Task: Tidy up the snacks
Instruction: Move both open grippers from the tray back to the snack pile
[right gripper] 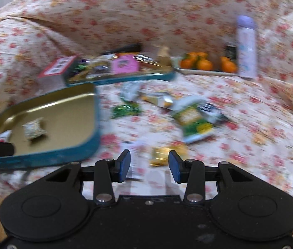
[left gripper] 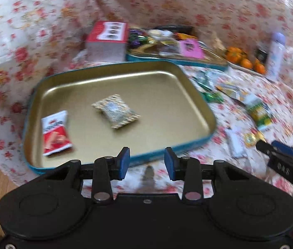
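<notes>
Gold-wrapped candy [right gripper: 160, 155] lies just ahead of right gripper [right gripper: 149, 166], slightly right of centre between spread, empty jaws. Left gripper [left gripper: 147, 162], also spread and empty, faces tin tray [left gripper: 113, 73]; right nearer.

Snacks laid out on a cloth-covered seat

An open tin [left gripper: 188, 78] sits at centre, with a snack packet [left gripper: 116, 112] in its middle and another packet [left gripper: 56, 132] at its 8 o'clock. At the tin's 12 o'clock stand a box [left gripper: 107, 39] and a filled tin [left gripper: 179, 61]; loose packets [right gripper: 196, 120] lie at its 3 o'clock; tangerines [right gripper: 204, 63] at 1 o'clock.
</notes>
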### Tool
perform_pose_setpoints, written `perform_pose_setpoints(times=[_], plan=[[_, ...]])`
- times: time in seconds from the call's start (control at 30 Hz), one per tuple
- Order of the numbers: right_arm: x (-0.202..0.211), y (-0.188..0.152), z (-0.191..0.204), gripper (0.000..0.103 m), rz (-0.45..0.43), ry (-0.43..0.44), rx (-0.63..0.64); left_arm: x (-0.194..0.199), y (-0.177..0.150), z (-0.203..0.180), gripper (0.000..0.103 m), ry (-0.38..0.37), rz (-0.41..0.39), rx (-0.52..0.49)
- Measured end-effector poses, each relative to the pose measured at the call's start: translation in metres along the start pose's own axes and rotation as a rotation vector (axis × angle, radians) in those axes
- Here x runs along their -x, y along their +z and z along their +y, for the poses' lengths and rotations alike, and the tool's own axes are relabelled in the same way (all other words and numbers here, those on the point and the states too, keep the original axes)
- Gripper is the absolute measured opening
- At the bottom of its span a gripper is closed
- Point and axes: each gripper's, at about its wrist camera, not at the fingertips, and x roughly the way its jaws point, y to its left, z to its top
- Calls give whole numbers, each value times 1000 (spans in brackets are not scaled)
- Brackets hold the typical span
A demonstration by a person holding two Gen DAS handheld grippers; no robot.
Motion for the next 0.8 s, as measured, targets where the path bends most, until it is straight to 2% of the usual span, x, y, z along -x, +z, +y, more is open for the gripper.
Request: perform_pose_setpoints(times=[0.1,0.4,0.63,0.8], plan=[[-2,-3,-15,43,-11,-53,-1,-1,-6,-13,45,-41,17,-44],[-22,0,-63,43,-14,-106,-81,-6,-19,-44,45,-91,23,-126],[-34,21,-88,43,-87,-102,-82,-21,-16,-66,45,-107,68,-82],[-53,38,-96,44,-114,-55,-38,-26,0,-85,45,-98,53,-90]])
